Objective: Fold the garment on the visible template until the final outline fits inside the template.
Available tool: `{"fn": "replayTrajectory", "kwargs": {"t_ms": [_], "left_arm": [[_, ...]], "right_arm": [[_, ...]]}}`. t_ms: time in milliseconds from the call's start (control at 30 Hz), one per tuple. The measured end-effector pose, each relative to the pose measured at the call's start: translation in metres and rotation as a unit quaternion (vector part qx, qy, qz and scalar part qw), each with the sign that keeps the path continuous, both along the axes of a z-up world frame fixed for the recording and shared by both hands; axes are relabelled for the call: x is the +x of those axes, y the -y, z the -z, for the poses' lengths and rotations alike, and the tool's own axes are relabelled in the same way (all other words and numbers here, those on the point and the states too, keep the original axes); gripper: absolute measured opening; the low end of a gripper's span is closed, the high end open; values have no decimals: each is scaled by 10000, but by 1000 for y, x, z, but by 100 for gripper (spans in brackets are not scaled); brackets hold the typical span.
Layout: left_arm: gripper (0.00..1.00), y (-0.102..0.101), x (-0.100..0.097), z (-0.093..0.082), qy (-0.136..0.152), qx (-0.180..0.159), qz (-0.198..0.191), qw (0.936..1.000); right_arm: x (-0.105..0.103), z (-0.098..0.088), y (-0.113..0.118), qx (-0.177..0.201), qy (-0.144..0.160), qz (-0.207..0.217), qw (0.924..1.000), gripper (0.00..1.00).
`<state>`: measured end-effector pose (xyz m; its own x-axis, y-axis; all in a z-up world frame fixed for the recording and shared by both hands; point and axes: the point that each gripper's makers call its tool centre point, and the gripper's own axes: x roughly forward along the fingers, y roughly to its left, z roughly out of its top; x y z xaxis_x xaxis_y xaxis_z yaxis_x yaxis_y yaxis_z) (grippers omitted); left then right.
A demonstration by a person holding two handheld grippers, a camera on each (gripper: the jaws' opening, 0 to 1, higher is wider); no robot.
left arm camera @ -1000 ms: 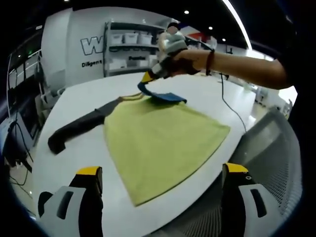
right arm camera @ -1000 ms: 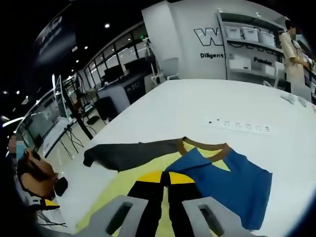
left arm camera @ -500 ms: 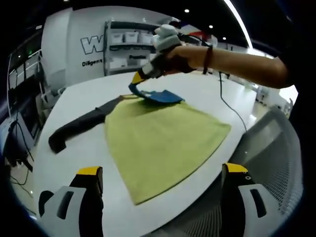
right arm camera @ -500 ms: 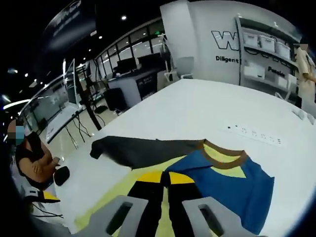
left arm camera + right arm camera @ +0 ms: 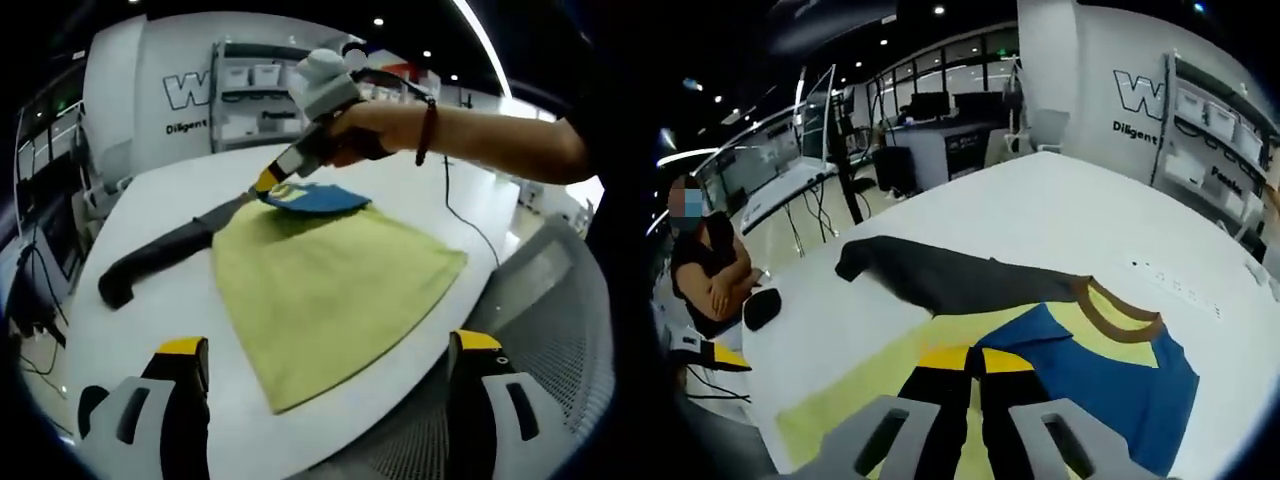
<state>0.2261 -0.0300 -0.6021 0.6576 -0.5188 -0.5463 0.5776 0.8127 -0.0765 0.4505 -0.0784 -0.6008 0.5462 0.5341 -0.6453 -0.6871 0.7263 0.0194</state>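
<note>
My right hand-held gripper is pinched shut on the blue sleeve of the yellow-green shirt with a brown collar, and I am carrying that sleeve over the shirt's body. My left hand-held gripper hangs wide open with nothing in it, near the shirt's bottom edge. The shirt lies flat on the big white counter, and its dark grey sleeve sticks out to the side. If I pull too hard, the whole shirt may slide or bunch up, because nothing holds it down. The sleeve could also slip out and land crooked. The bottom corner lies close to the counter's edge and might droop off. I cannot make out any template under the shirt, so I cannot tell if the fold will fit. My own jaws hide the spot where I pinch.
</note>
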Motion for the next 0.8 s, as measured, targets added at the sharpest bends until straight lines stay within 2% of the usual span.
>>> {"fn": "replayTrajectory", "kwargs": {"t_ms": [167,233,400,667,800], "left_arm": [[97,-1,0,0,-10,-15,-29,10000],[97,-1,0,0,-6,-20,-44,10000],[97,-1,0,2,-3,97,78,9999],[97,2,6,0,44,52,35,10000],[97,5,7,-1,64,32,53,10000]], "right_arm": [[-4,10,-5,-179,18,-144,9997,0],[-3,14,-3,-436,142,-246,9986,0],[-6,26,-10,-542,134,-356,9978,0],[-10,41,-16,-476,-35,-448,9979,0],[-16,46,-24,-305,-142,-589,9977,0]]}}
